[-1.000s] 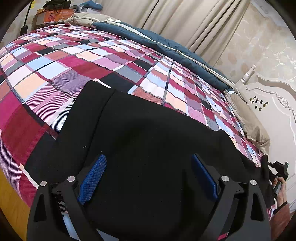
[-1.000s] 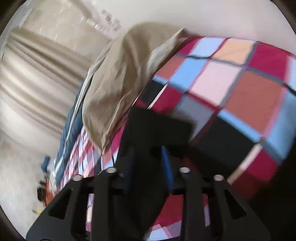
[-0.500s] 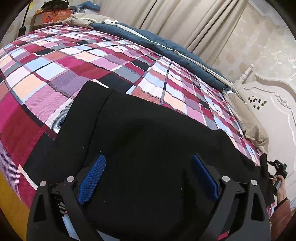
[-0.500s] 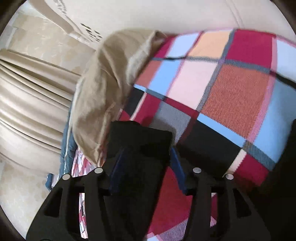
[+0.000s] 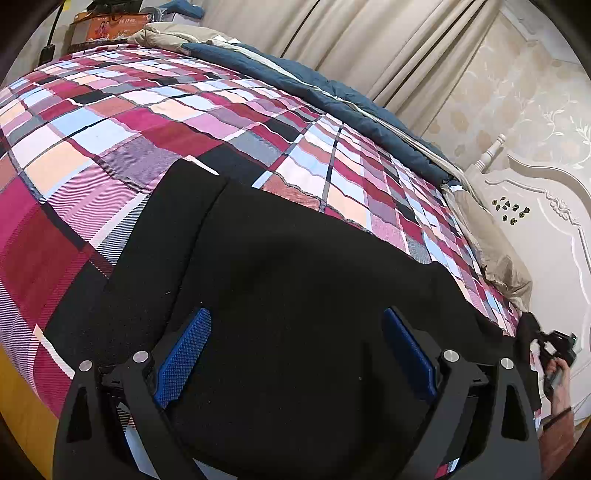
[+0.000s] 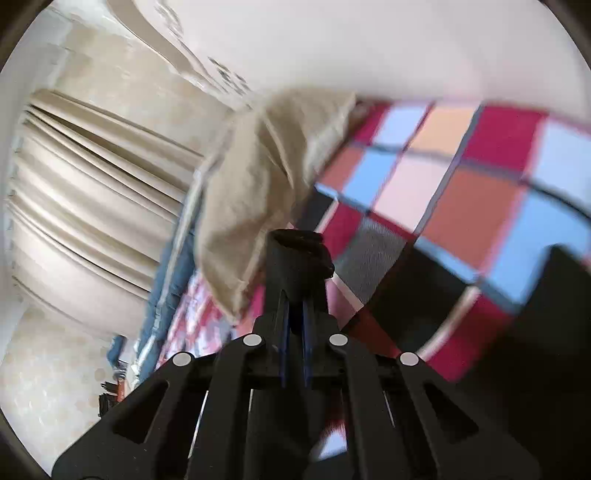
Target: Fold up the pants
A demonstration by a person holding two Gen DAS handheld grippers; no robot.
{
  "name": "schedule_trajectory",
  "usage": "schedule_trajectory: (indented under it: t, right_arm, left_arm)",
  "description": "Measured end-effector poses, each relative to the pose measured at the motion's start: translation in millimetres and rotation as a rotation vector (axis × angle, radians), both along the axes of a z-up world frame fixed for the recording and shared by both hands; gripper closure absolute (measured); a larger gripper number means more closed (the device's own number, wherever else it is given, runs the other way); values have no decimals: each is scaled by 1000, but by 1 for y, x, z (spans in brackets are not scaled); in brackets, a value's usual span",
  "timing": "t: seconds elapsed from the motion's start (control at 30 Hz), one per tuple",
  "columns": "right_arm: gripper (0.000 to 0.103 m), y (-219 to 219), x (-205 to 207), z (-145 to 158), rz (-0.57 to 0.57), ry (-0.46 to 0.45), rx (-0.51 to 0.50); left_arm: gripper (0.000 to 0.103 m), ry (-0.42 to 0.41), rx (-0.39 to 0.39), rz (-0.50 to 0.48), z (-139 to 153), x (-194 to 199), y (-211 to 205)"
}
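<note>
Black pants (image 5: 288, 273) lie spread on a plaid bedspread (image 5: 110, 147). My left gripper (image 5: 295, 354) is open, its blue pads wide apart just above the near part of the pants, holding nothing. My right gripper (image 6: 295, 317) is shut on a bunched black edge of the pants (image 6: 295, 251), lifted off the bed. In the left wrist view the right gripper (image 5: 554, 343) shows at the far right end of the pants, held by a hand.
A beige pillow (image 6: 258, 177) lies by the white headboard (image 5: 546, 206). A blue duvet (image 5: 332, 88) runs along the bed's far side under the curtains (image 5: 369, 44). A box (image 5: 110, 26) stands beyond the bed's far corner.
My right gripper has closed on the pants edge and lifted it. The left gripper has stayed open and nearly still.
</note>
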State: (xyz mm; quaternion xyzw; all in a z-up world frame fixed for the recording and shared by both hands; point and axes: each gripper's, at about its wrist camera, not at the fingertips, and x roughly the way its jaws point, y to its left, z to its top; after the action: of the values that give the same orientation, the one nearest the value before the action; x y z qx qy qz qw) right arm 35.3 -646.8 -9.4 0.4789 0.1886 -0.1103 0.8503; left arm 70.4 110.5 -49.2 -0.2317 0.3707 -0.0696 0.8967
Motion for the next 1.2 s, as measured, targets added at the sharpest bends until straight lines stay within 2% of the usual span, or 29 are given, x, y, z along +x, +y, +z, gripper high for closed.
schedule_trajectory:
  t: [0.1,0.17,0.33,0.43,0.53,0.63,0.77,0.8,0.87,1.1,1.17,1.2]
  right_arm:
    - [98,-2,-54,16,-36,-77,-8]
    - [98,-5,-98,15,-82,-110,6]
    - [98,-8,-161,-28,-166,-58,66]
    - [97,-11,-169,-60,-171,-37,142]
    - [90,-15,-168,-79,-175,-53,202]
    - [80,-19,-164,-84,-169,-109,229]
    - [79,-29,-156,-86,-164,-161,287]
    - [79,-32,-152,-86,-158,-162,291]
    - [96,-36,-151,-82,-145,-132,271]
    - [98,-37,-171,-32,-157,-186,147]
    - [98,-38,-183,-34,-172,-165,124]
    - [98,-41,-185,-44,-182,-136,133]
  left_arm:
    - [11,-1,-4,2,0,0,0]
    - [11,-3,-7,5,0,0,1]
    - [11,-5,2,3,1,1,1]
    - [11,-5,13,1,1,1,0]
    - [11,-7,23,-1,1,0,-1]
    - [10,-13,39,-4,1,-1,-3]
    - [10,-19,81,-13,0,-1,-7]
    - [10,-19,93,-16,0,-1,-9]
    - [10,-20,103,-17,0,0,-10]
    - [10,-4,37,-7,1,2,-2]
    - [10,-3,22,-6,1,2,0]
    - [10,-5,19,-6,1,1,0]
